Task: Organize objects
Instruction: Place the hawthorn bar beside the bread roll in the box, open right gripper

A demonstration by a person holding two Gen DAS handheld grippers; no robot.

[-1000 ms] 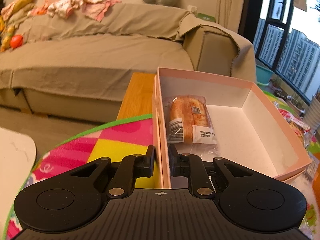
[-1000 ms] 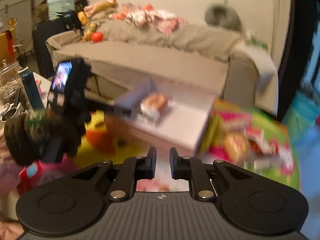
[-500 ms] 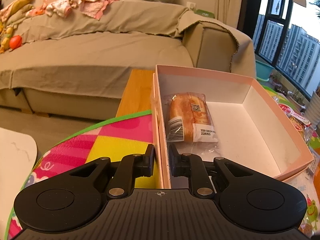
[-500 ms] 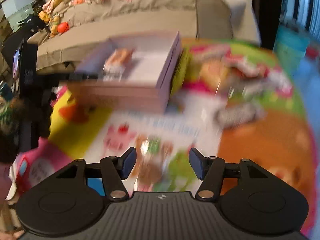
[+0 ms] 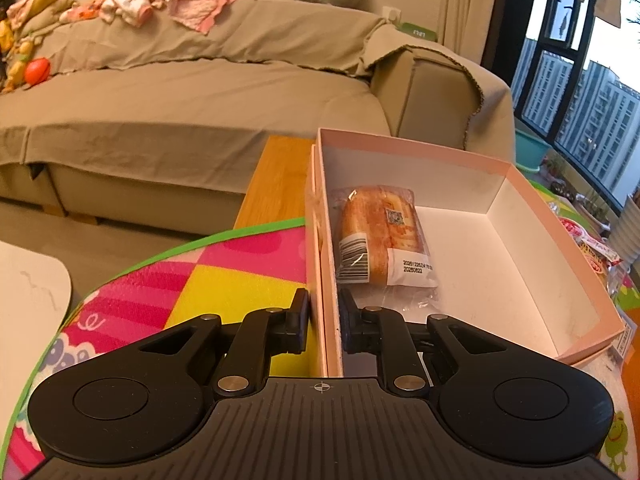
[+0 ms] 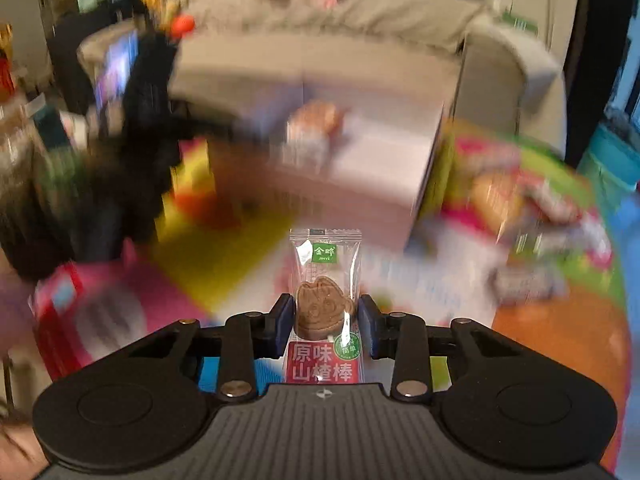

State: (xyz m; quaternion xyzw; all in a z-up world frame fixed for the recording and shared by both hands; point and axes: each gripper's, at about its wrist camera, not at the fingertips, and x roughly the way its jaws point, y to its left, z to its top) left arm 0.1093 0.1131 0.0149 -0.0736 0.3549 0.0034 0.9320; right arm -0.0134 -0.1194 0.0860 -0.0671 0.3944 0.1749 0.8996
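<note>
Right gripper (image 6: 324, 322), spread 0.5 s ago, now pinches a snack (image 6: 326, 300); left gripper (image 5: 324, 320) still clamps box (image 5: 560, 240) wall; boxing likely next.

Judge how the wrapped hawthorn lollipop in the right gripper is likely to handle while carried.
The hawthorn lollipop looks small, so probably light. Its clear glossy wrapper may be slippery and crinkle between the right gripper fingers. The flat disc inside seems rigid, perhaps brittle if squeezed hard.

The left gripper (image 5: 324, 316) clamps the pink box's (image 5: 560, 240) near-left wall. A wrapped bread (image 5: 380, 236) lies along that wall inside.
</note>
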